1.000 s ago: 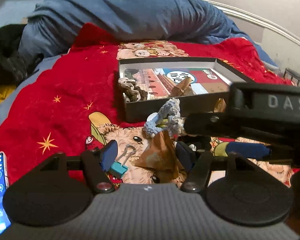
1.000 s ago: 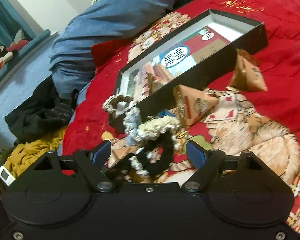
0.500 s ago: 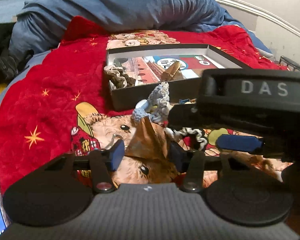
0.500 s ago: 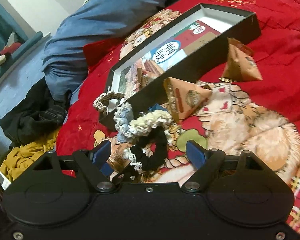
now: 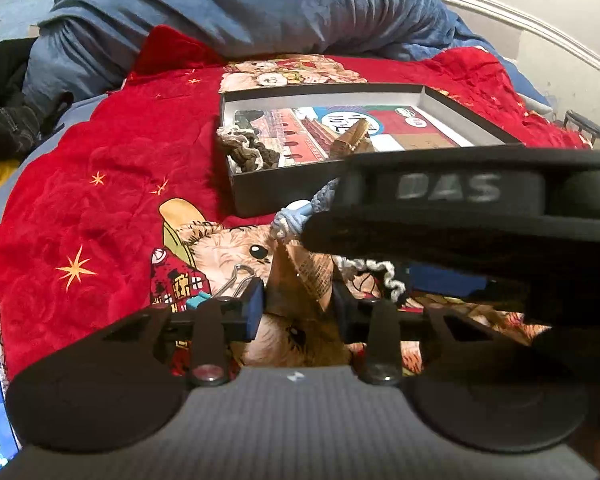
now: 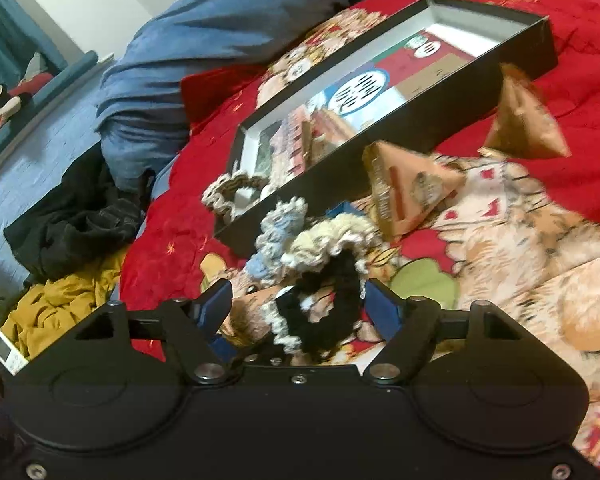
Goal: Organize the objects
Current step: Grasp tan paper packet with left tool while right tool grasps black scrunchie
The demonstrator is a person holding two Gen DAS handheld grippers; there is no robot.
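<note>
1. Left gripper [image 5: 298, 304]: fingers drawn in against a brown triangular packet [image 5: 300, 280], blue pad pressed to its left face, dark pad on its right. Packet stands point-up between them.
2. Just left of the left finger: a binder clip [image 5: 228, 289], teal body, wire handles, lying on the red blanket [image 5: 112, 184].
3. Right gripper [image 6: 298, 304]: fingers spread wide, astride a black scrunchie [image 6: 324, 312] with pale trim. Pads clear of it on both sides; nothing held.
4. Just beyond the black one: a cream scrunchie [image 6: 328, 236] and a blue-grey scrunchie [image 6: 278, 232], bunched together, touching.
5. Right of those: a second triangular packet [image 6: 408, 188], against the near wall of the black box [image 6: 460, 104]. A third packet [image 6: 524, 120] sits further right, near the box's right end.
6. Inside the box, left end: a brown scrunchie [image 5: 248, 150]; mid-box, another packet [image 5: 352, 138].
7. Far side: blue duvet [image 5: 240, 8], heaped.
</note>
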